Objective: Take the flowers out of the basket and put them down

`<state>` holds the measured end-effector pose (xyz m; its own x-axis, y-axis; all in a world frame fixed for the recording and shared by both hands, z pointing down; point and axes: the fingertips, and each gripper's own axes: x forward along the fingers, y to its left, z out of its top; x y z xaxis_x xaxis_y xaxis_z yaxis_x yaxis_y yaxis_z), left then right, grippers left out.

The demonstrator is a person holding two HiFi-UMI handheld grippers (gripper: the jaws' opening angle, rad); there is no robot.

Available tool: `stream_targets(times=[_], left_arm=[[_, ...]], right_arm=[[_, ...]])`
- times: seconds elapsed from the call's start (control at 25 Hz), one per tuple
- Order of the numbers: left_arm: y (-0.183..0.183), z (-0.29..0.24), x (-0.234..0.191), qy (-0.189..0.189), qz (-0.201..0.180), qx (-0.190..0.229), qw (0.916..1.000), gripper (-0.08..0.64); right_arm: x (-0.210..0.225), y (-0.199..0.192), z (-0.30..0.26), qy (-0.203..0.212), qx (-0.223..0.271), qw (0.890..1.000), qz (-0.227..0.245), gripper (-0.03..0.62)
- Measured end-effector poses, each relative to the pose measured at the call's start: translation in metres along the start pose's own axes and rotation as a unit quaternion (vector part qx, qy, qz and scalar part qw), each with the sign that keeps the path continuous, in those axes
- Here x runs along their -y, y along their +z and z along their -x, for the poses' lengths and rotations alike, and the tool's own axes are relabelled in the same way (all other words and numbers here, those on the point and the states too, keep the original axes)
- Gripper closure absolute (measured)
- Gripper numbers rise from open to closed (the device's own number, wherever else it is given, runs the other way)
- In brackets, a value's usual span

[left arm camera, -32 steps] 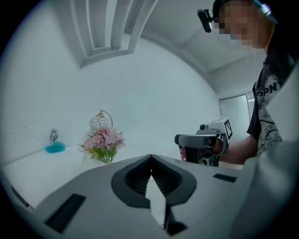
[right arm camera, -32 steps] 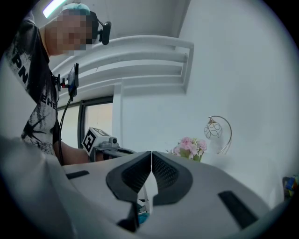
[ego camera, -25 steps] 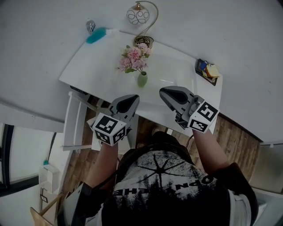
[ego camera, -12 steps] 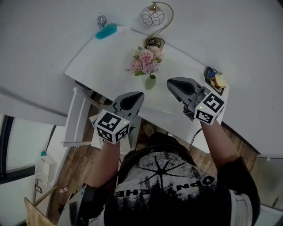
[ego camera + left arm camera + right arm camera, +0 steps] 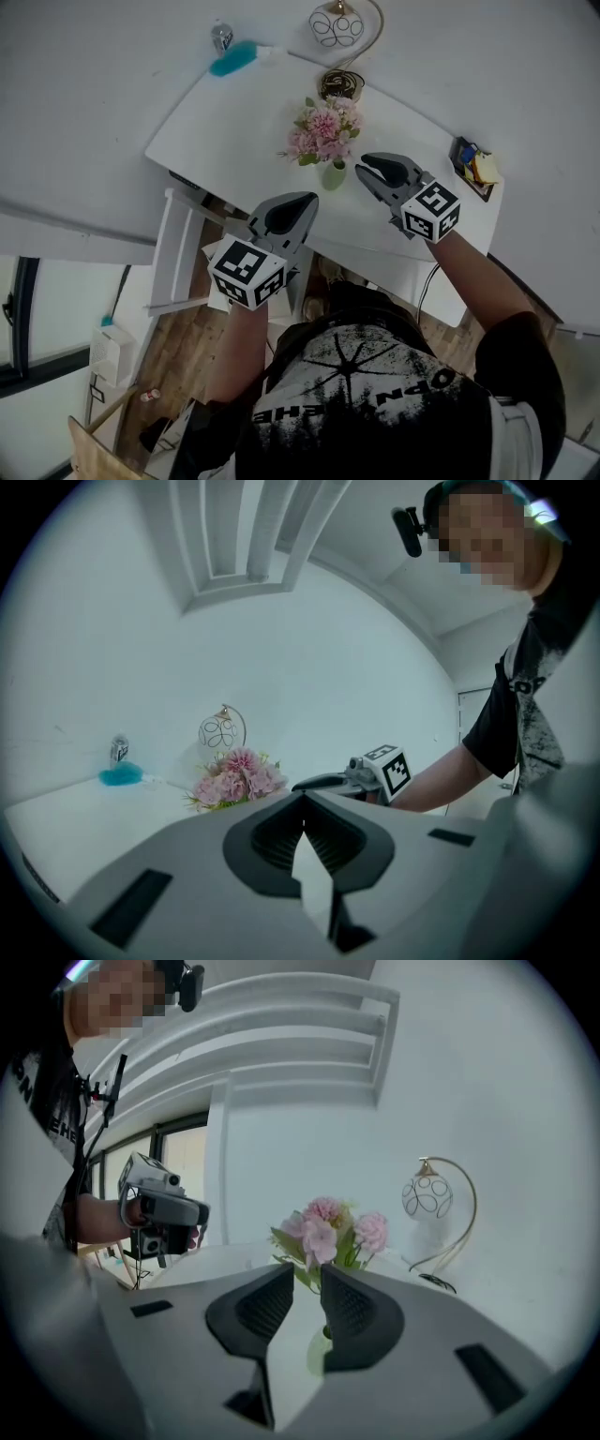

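Flowers [image 5: 323, 131] stand untouched in their green vase [image 5: 333, 176] on the table [image 5: 234, 122]; we've done nothing yet. At its three o'clock, our right gripper [image 5: 367, 166] is opening its jaws, still empty. The left gripper [image 5: 302, 201] has its jaws closed.

One flower bunch [image 5: 323, 133], one vase [image 5: 334, 176], one lamp [image 5: 337, 26], possibly one brush [image 5: 234, 58]

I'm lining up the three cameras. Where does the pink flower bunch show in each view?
Head view: pink flowers in the upper centre of the picture.
Left gripper view: pink flowers left of centre, a little below mid-height.
Right gripper view: pink flowers near the centre.
Shared landmark: the globe lamp, close to the pink flowers in all three.
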<state>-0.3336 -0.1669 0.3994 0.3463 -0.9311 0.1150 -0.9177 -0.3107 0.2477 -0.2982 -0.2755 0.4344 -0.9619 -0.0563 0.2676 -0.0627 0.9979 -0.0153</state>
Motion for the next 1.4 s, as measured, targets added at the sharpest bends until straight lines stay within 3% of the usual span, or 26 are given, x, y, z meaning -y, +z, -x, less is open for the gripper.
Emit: stream_targets(times=[0.16, 0.44, 0.64, 0.84, 1.4], left_arm=[[0.001, 0.001, -0.004, -0.009, 0.018, 0.002, 0.9998, 0.548], [0.001, 0.001, -0.006, -0.016, 0.029, -0.003, 0.9994, 0.548], [0.003, 0.004, -0.01, -0.01, 0.04, 0.003, 0.9991, 0.548], [0.001, 0.008, -0.017, 0.006, 0.042, 0.005, 0.9991, 0.548], [-0.012, 0.012, -0.02, 0.026, 0.049, -0.011, 0.9984, 0.548]], right_arm=[[0.004, -0.038, -0.02, -0.006, -0.039, 0.999, 0.016, 0.437], [0.013, -0.097, -0.051, -0.001, -0.103, 0.995, -0.018, 0.325], [0.03, -0.127, -0.069, -0.017, -0.123, 0.992, -0.04, 0.297], [0.024, -0.153, -0.089, 0.009, -0.134, 0.99, -0.051, 0.275], [0.027, -0.187, -0.123, 0.009, -0.133, 0.988, -0.077, 0.273]])
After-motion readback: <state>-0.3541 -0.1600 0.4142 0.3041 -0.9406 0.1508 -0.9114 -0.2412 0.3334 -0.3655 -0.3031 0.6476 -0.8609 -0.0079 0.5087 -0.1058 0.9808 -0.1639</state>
